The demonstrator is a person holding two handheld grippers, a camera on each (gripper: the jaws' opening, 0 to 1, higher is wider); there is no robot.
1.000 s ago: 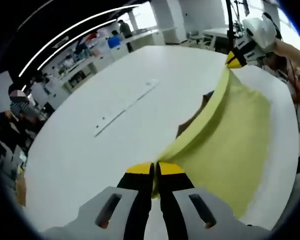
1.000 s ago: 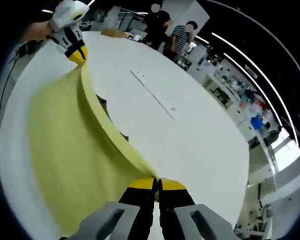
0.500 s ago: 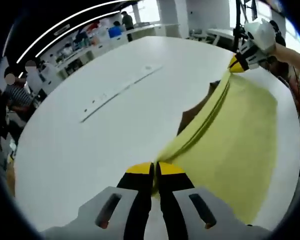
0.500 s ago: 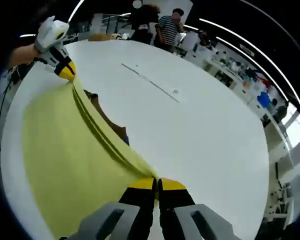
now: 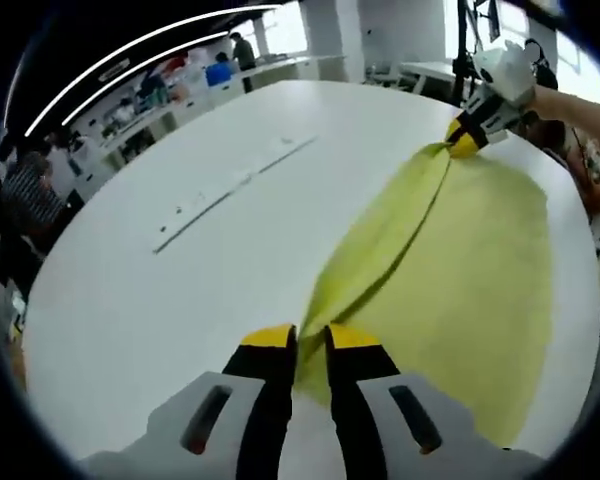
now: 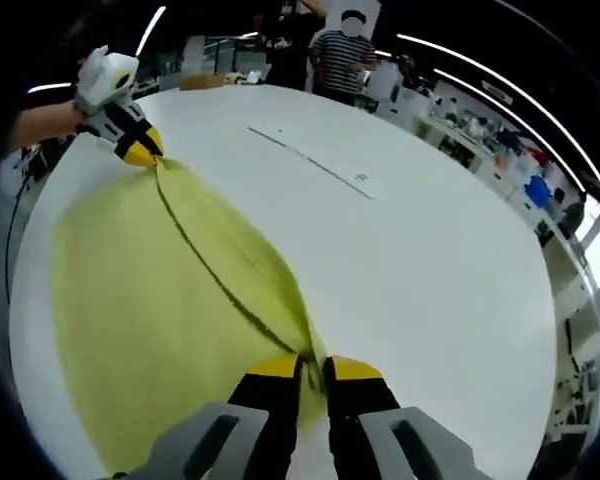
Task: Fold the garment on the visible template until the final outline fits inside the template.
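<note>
Nothing readable turned up anywhere: no label, brand, number or sign could be made out on any surface, and the small marks along the table's [image 5: 130, 280] thin strip [image 5: 225, 190] were too blurred to read.

white table [image 5: 180, 290] bare beside yellow garment [image 5: 460, 270]

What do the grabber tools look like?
Each gripper has two black jaws with yellow tips rising from a light grey base with slots: the left gripper and the right gripper. Seen from farther away, each one has a white body.
</note>
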